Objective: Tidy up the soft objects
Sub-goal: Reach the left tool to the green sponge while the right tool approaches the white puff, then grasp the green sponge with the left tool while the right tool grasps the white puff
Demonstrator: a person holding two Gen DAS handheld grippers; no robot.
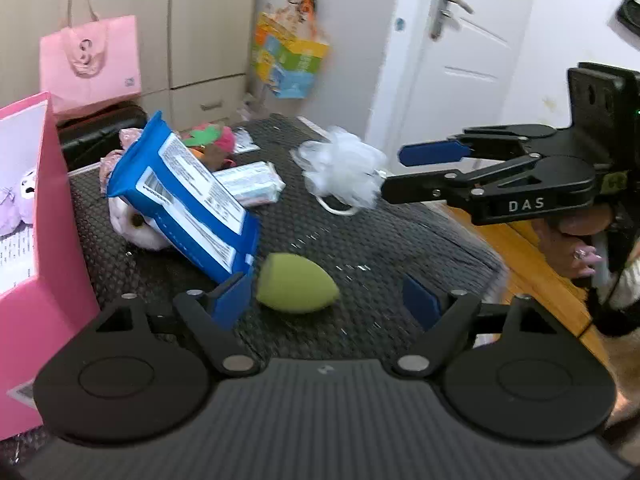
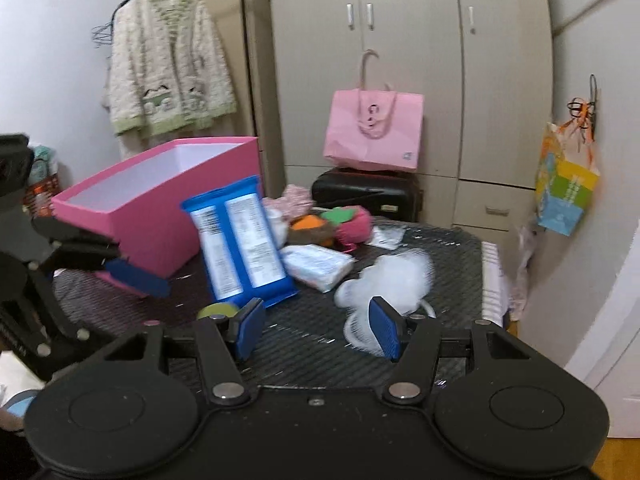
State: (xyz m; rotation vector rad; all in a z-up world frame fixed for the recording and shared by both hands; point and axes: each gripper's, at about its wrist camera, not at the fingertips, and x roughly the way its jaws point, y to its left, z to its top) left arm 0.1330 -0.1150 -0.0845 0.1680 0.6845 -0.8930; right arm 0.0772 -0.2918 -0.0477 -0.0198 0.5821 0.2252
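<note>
A green egg-shaped sponge (image 1: 296,288) lies on the dark woven table (image 1: 380,240), between the open fingers of my left gripper (image 1: 326,300), untouched. A blue wipes pack (image 1: 188,196) leans over a white plush (image 1: 136,224) just behind it. A white mesh bath pouf (image 1: 344,168) lies farther back; my right gripper (image 1: 394,172) reaches toward it from the right. In the right wrist view my right gripper (image 2: 318,330) is open, with the pouf (image 2: 392,276) just beyond its right finger. The open pink box (image 2: 160,204) stands at the left.
A pale tissue pack (image 2: 316,266), a pink and green plush (image 2: 352,220) and an orange one (image 2: 308,226) lie at the back of the table. A pink paper bag (image 2: 374,136) sits on a black case (image 2: 368,192) by the wardrobe. The table edge (image 1: 480,240) drops to wooden floor.
</note>
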